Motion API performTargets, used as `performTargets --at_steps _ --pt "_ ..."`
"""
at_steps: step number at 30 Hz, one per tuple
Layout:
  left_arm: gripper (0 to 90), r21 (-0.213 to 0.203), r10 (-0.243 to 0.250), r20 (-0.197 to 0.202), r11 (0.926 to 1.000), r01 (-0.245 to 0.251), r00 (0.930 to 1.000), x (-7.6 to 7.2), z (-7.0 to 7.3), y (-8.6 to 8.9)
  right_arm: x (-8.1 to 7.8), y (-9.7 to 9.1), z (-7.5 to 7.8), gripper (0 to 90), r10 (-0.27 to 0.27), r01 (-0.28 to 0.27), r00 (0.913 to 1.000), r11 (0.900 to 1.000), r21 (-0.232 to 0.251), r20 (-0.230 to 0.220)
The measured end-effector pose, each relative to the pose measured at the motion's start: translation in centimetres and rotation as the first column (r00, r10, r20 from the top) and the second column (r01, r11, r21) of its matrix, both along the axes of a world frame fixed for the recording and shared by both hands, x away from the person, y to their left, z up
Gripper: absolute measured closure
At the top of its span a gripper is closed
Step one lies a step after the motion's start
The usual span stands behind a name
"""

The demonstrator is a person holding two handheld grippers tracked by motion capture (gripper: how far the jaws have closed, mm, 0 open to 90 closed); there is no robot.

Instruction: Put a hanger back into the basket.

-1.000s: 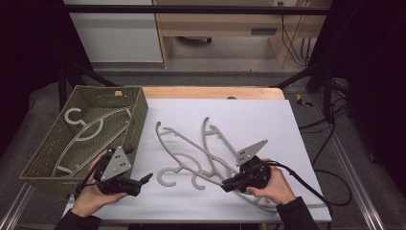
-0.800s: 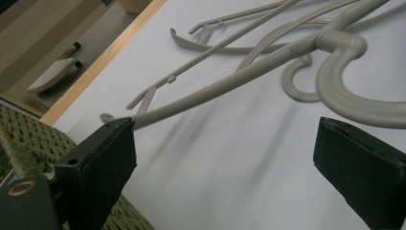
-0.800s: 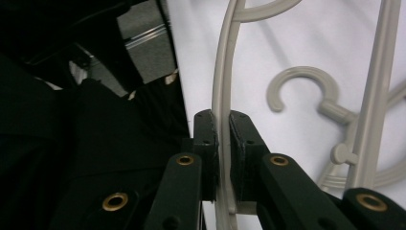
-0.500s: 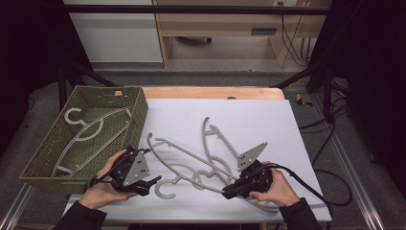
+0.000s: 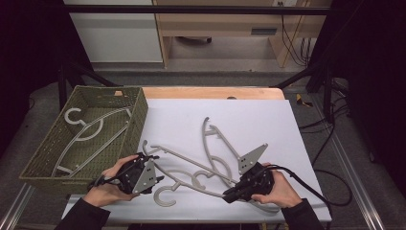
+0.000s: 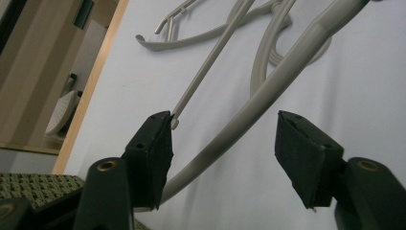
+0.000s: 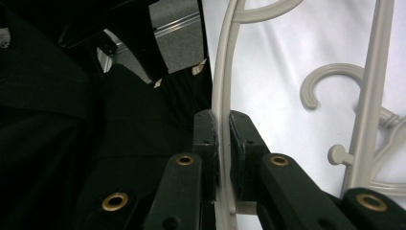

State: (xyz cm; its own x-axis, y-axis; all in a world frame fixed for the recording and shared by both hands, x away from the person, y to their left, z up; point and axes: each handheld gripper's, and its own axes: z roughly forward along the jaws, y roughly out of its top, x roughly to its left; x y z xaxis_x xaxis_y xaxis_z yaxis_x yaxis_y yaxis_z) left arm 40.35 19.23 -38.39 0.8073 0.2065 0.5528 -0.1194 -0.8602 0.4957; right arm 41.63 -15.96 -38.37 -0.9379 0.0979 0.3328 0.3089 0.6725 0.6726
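High view: grey hangers (image 5: 201, 165) lie tangled on the white table (image 5: 268, 120), right of a green basket (image 5: 136, 103) holding what look like two more. Left gripper view: the left gripper (image 6: 225, 148) gapes wide around a curved hanger arm (image 6: 268, 91). Right gripper view: the right gripper (image 7: 223, 143) pinches a hanger rim (image 7: 221, 72) at the table's near edge.
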Motion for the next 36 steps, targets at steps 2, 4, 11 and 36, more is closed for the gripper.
performTargets --at_steps 2,4,11,36 --pt "42.0 0.018 -0.011 0.006 0.9998 0.011 0.9999 -0.1 -0.1 -0.1 -0.1 0.0 0.0 82.7 0.009 -0.009 1.0000 0.9999 0.005 0.001" --pt "44.8 0.021 -0.021 0.007 0.9996 0.021 0.9998 -0.3 -0.3 -0.2 -0.1 -0.1 0.1 82.7 0.021 -0.021 0.9998 0.9997 0.013 -0.001" --pt "57.5 0.037 -0.027 -0.006 0.9989 0.028 0.9996 -0.6 -1.3 -0.3 -0.4 -0.2 0.1 82.7 0.063 -0.063 0.9980 0.9976 0.030 -0.004" --pt "81.2 -0.012 -0.048 -0.081 0.9988 0.047 0.9956 -1.3 -1.0 -0.1 0.6 -2.1 0.3 76.0 -0.011 0.004 0.9975 0.9950 0.100 0.069"
